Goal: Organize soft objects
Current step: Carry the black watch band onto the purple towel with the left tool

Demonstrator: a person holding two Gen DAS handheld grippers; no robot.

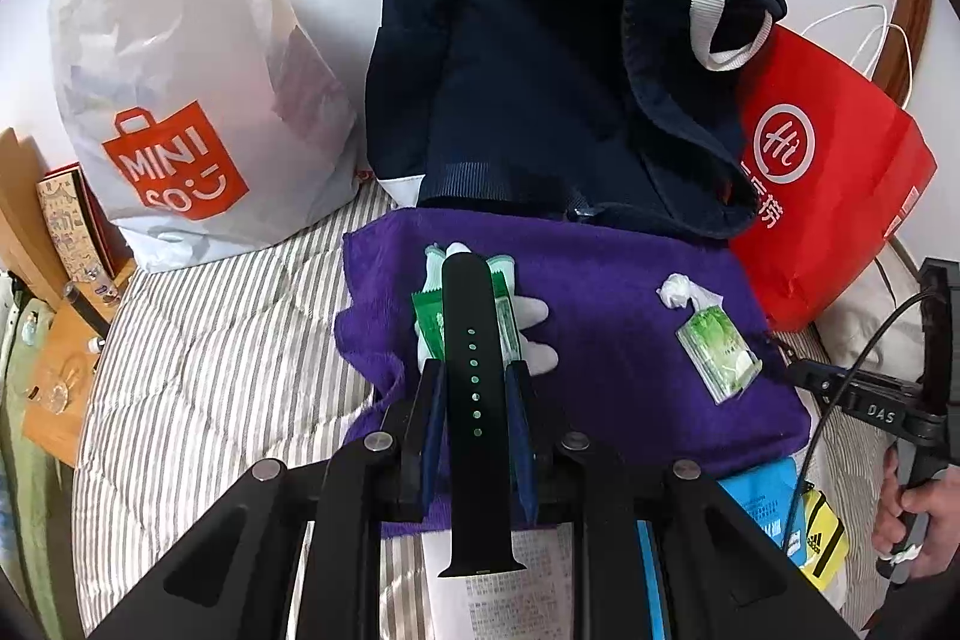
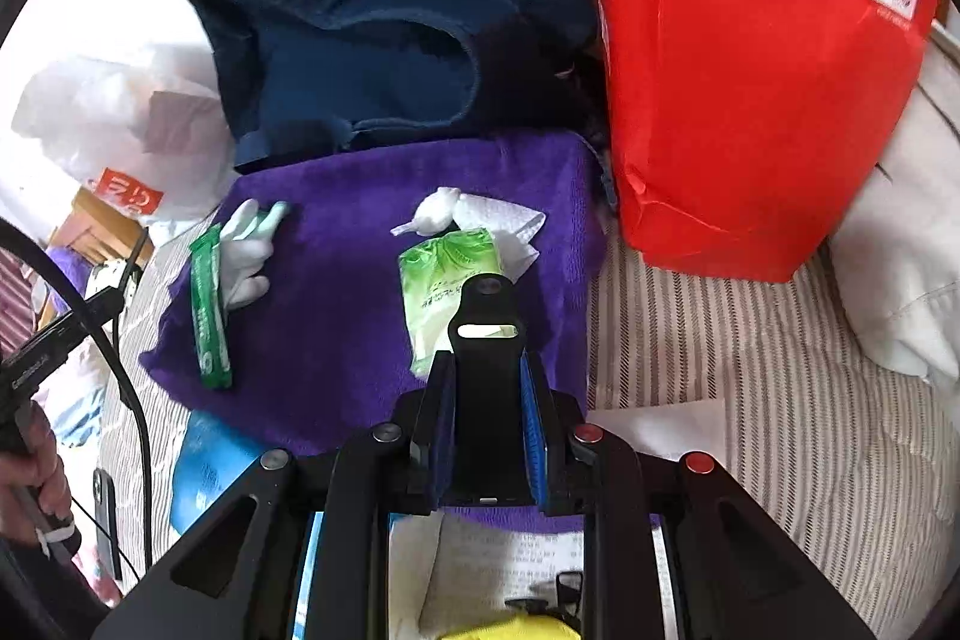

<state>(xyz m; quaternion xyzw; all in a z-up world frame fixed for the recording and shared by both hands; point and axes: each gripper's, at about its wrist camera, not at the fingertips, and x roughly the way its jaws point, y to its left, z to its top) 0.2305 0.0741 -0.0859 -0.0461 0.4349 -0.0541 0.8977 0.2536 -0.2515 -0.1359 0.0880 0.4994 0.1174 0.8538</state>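
My left gripper (image 1: 475, 370) is shut on a long black watch strap with holes (image 1: 474, 388), held above a green packet (image 1: 429, 325) and a white glove (image 1: 531, 334) on the purple towel (image 1: 612, 340). My right gripper (image 2: 485, 370) is shut on a short black strap piece with a slot (image 2: 486, 370), held above a green tissue pack (image 2: 438, 286) and a crumpled white tissue (image 2: 441, 214) on the same towel (image 2: 336, 280). The green packet (image 2: 210, 310) and glove (image 2: 246, 250) lie at the towel's left in the right wrist view.
A navy garment (image 1: 540, 88) lies behind the towel on the striped bed (image 1: 210, 370). A white Miniso bag (image 1: 180, 100) stands at the left, a red bag (image 1: 828, 196) at the right. Papers and a blue packet (image 1: 762, 502) lie near me.
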